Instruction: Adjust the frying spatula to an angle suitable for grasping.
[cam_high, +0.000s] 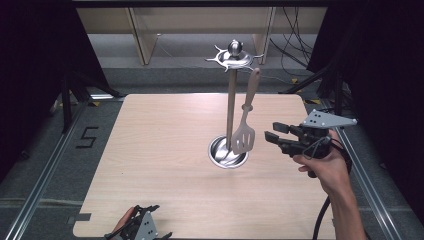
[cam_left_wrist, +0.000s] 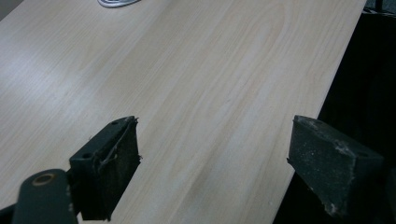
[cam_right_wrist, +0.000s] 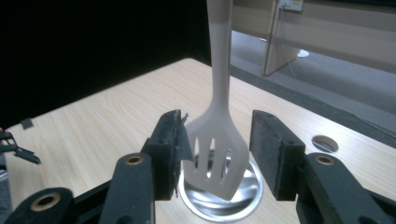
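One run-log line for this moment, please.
slotted spatula: hanging on rack | right hand-held gripper: open, beside spatula | left hand-held gripper: open, empty

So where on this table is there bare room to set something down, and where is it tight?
The wooden table is bare across its whole left half, from the utensil stand out to the left edge, and along the near edge between the left tongs and the right forearm. It is crowded at centre-right: the stand's base, the hanging slotted spatula and the open right tongs sit close together.

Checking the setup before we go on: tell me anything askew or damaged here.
The spatula hangs tilted from the rack, not plumb. The right hand-held gripper has a pad lining peeling at its edge.
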